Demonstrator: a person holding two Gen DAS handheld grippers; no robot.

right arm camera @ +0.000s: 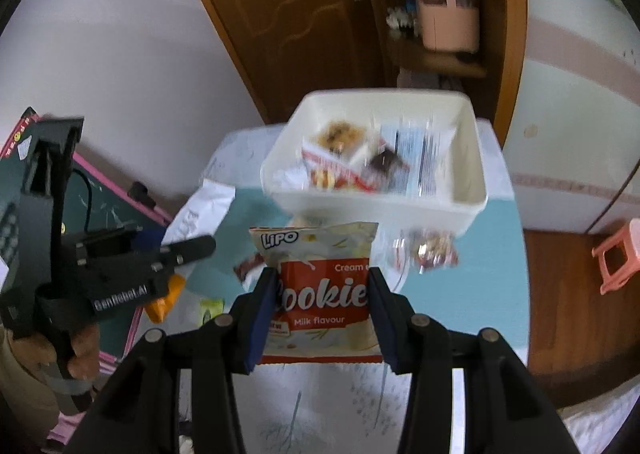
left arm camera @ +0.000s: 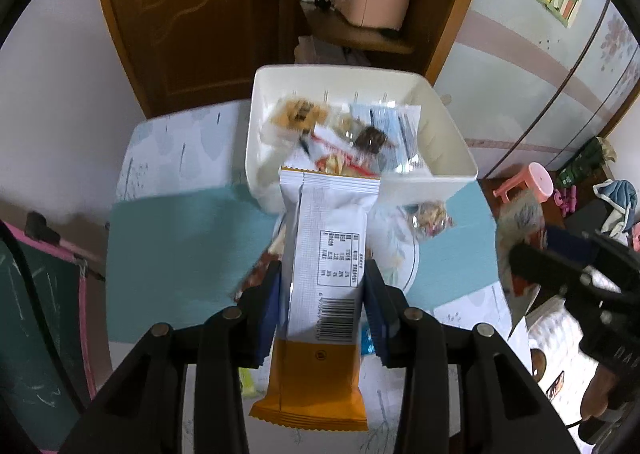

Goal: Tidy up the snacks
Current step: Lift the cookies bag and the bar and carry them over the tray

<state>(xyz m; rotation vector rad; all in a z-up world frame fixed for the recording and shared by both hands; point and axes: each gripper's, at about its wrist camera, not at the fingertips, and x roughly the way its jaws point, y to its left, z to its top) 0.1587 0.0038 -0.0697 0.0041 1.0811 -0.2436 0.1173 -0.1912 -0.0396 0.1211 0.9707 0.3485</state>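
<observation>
Both grippers clamped on snack packets, above the table.
Left gripper [left arm camera: 322,294] pinches a white-and-orange wrapper [left arm camera: 326,254]; right gripper [right arm camera: 323,302] grips the Lipo cookie pack [right arm camera: 322,290] — beyond, a white bin [right arm camera: 472,158] holds blurred, seemingly mixed snacks.

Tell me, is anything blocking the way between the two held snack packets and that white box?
Nothing visible does. The orange-and-white packet in the left gripper and the cookie packet in the right gripper face the open-topped white box, with only bare table between.
</observation>
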